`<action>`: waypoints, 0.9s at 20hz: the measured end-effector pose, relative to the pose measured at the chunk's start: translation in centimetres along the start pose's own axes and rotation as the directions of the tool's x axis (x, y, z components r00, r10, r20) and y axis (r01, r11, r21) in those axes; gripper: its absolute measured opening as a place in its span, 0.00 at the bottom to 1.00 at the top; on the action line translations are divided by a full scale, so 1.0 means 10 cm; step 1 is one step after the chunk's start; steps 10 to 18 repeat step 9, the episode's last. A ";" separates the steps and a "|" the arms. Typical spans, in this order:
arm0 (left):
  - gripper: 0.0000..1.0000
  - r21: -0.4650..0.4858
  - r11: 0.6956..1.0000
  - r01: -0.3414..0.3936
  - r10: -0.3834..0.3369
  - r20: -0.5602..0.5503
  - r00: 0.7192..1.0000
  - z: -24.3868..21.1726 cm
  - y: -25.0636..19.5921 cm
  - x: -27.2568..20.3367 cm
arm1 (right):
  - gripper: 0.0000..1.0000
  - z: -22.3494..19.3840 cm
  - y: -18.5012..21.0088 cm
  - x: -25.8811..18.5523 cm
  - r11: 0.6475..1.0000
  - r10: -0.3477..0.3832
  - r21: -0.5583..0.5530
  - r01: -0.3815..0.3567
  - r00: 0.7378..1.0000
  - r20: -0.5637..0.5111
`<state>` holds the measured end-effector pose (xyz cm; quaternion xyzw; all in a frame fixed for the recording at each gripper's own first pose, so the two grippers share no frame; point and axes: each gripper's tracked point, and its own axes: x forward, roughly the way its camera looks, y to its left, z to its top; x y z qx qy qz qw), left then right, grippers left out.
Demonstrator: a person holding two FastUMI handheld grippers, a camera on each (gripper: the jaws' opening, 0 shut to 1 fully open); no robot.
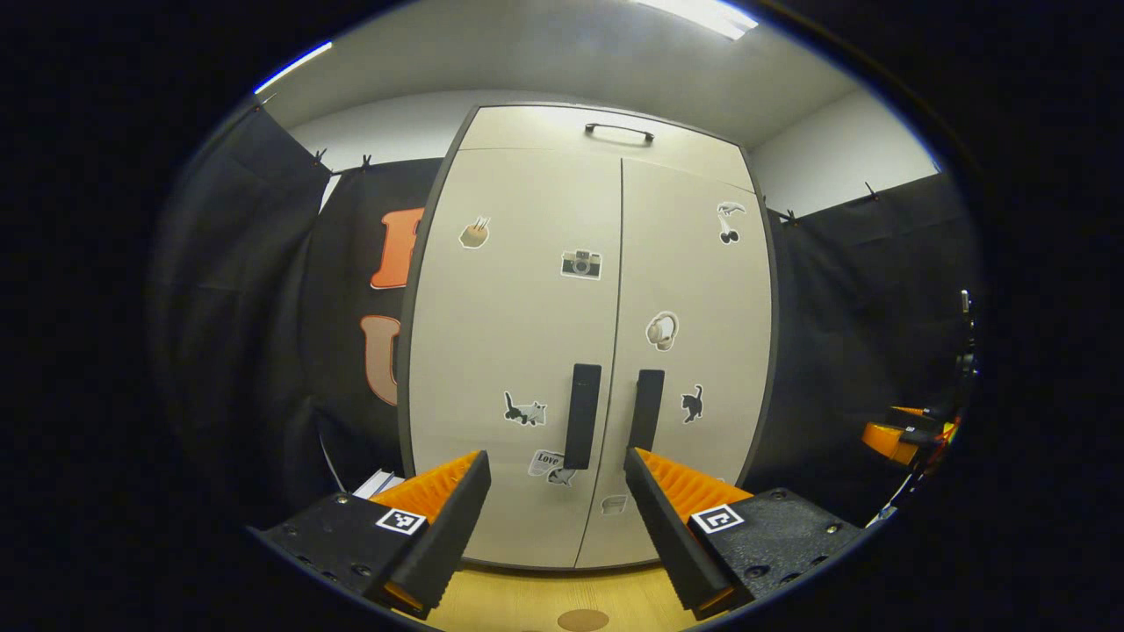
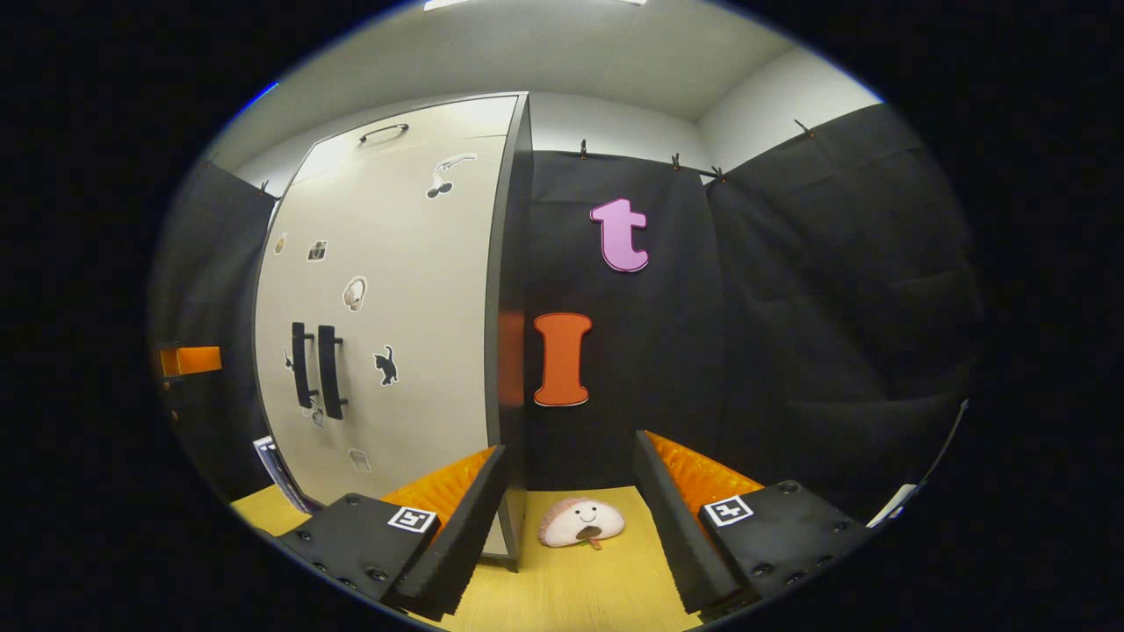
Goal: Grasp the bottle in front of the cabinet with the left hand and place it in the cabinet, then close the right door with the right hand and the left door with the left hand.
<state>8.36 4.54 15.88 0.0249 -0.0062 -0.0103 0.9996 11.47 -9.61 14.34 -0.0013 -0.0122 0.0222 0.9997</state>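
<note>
Both doors are shut on the cabinet (image 1: 584, 333), which fills the centre of the left gripper view, standing on the wooden desk (image 1: 527, 601) at the bottom of the frame. The left door (image 1: 518, 342) and the right door (image 1: 694, 342) meet at a thin seam down the middle, and their two dark handles (image 1: 583, 416) sit side by side just either side of it, low in the frame. The left hand-held gripper (image 1: 555, 470) is at the bottom centre, fingers spread wide apart with nothing between them, the handles showing through the gap. Stickers dot both door fronts, a camera, a cat, headphones. At the far right edge of this view the other hand-held gripper shows in part. Over in the right gripper view, the cabinet stands at the left of the frame, seen at an angle, doors closed and flush, its dark side edge running down the centre. The right hand-held gripper (image 2: 571, 483) is at the bottom, fingers wide open and holding nothing. Between them, lower centre, a small round plush toy (image 2: 581, 523) lies on the desk just beside the cabinet's corner. The bottle is not visible; with the doors closed I can't tell where it sits.
</note>
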 end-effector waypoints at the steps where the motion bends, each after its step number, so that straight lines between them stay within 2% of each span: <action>1: 0.97 0.000 1.000 -0.004 0.004 0.007 1.000 0.04 -0.01 -0.04 | 0.94 0.02 -0.02 -0.02 1.000 0.005 0.001 -0.005 1.000 0.008; 2: 0.97 0.002 1.000 -0.009 0.008 0.013 1.000 0.08 -0.03 -0.09 | 0.88 0.04 -0.05 -0.03 1.000 0.007 -0.002 -0.007 1.000 0.014; 3: 0.97 0.006 1.000 -0.013 0.012 0.017 1.000 0.10 -0.03 -0.12 | 0.94 0.06 -0.07 -0.05 1.000 0.009 -0.005 -0.009 1.000 0.017; 6: 0.97 0.017 0.999 -0.037 0.037 0.021 0.999 0.13 -0.01 -0.21 | 0.95 0.08 -0.09 -0.07 1.000 0.024 -0.016 -0.024 1.000 0.016; 7: 0.97 0.018 0.999 -0.046 0.045 0.020 0.999 0.13 0.00 -0.24 | 0.88 0.08 -0.11 -0.08 0.999 0.025 -0.022 -0.025 1.000 0.018; 8: 0.95 0.017 0.998 -0.053 0.052 0.020 0.998 0.13 0.01 -0.26 | 0.95 0.09 -0.12 -0.08 0.999 0.027 -0.028 -0.026 0.999 0.021; 9: 0.97 0.014 0.998 -0.060 0.059 0.020 0.998 0.14 0.02 -0.28 | 0.88 0.10 -0.13 -0.10 0.999 0.029 -0.033 -0.028 0.999 0.022; 18: 0.97 0.014 0.998 -0.060 0.059 0.020 0.998 0.14 0.02 -0.28 | 0.88 0.10 -0.13 -0.10 0.999 0.029 -0.033 -0.028 0.999 0.022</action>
